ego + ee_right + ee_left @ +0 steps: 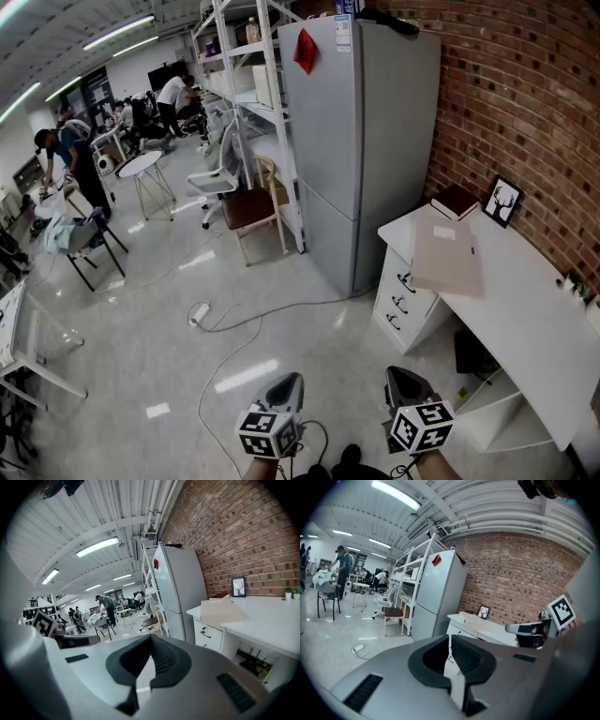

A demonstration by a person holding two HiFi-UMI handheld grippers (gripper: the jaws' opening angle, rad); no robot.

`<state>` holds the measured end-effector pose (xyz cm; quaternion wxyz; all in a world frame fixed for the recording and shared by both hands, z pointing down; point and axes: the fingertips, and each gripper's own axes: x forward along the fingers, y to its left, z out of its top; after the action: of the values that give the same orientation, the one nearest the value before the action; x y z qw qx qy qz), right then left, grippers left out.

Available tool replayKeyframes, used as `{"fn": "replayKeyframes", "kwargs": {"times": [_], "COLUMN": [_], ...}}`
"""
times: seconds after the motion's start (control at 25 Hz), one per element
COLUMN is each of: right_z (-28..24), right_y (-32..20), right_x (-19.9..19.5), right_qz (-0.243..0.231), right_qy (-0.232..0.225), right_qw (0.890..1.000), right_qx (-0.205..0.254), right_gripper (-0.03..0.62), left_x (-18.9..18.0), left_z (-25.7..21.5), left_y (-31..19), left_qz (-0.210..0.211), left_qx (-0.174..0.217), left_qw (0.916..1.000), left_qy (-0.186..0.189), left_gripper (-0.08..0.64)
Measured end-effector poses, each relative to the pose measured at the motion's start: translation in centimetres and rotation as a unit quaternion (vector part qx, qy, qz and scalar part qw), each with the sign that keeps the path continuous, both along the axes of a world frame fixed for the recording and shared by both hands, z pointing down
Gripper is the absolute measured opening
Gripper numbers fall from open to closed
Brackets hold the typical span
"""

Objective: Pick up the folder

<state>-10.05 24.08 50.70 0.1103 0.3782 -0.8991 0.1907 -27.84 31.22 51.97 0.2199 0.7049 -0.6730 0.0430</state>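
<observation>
Our left gripper point(284, 384) is closed and empty. Our right gripper point(406, 380), also closed on nothing, is nearer the folder point(448, 255), which lies flat on the desk point(530, 323), ahead and rightward, lengthwise roughly away from us.

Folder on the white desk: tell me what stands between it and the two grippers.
Nothing visible. Only open floor separates the left gripper and right gripper from the desk, and the folder lies uncovered on top.

Open floor point(159, 347) reaches the desk point(525, 309); fridge point(361, 141) and book point(455, 201) stand near the folder point(448, 258).
</observation>
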Motion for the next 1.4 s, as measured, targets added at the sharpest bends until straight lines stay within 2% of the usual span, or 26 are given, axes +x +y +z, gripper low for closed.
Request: {"fn": "replayKeyframes", "kwargs": {"times": [0.48, 0.6, 0.72, 0.92, 1.2, 1.4], "right_z": [-0.3, -0.5, -0.6, -1.1, -1.3, -1.2], "right_y": [-3.4, -4.1, -5.2, -7.0, -9.1, -11.1], "right_x": [1.7, 2.8, 4.7, 8.1, 11.8, 13.7], "right_qz": [-0.003, 0.018, 0.042, 0.079, 0.122, 0.153], "right_qy": [-0.019, -0.028, -0.018, -0.023, -0.046, -0.062], "right_qw": [1.0, 0.999, 0.998, 0.996, 0.991, 0.986], "right_qx": [0.015, 0.025, 0.039, 0.04, 0.022, 0.015], "right_gripper": [0.0, 0.0, 0.002, 0.103, 0.19, 0.222], "left_x": [1.7, 2.1, 2.6, 4.0, 6.7, 7.7], "left_z": [-0.7, -0.8, -0.7, -0.8, -2.0, -1.1], "left_y": [-3.7, -4.3, -5.1, -6.6, -10.0, -13.2], "left_qz": [-0.002, -0.002, -0.004, 0.0, 0.027, 0.047], "left_qx": [0.014, 0.017, 0.018, 0.024, 0.033, 0.028], "left_qw": [0.9997, 0.9995, 0.9995, 0.9996, 0.999, 0.9985], "left_qy": [-0.02, -0.028, -0.025, -0.018, -0.011, -0.001], "left_gripper": [0.025, 0.026, 0.028, 0.053, 0.12, 0.156]}}
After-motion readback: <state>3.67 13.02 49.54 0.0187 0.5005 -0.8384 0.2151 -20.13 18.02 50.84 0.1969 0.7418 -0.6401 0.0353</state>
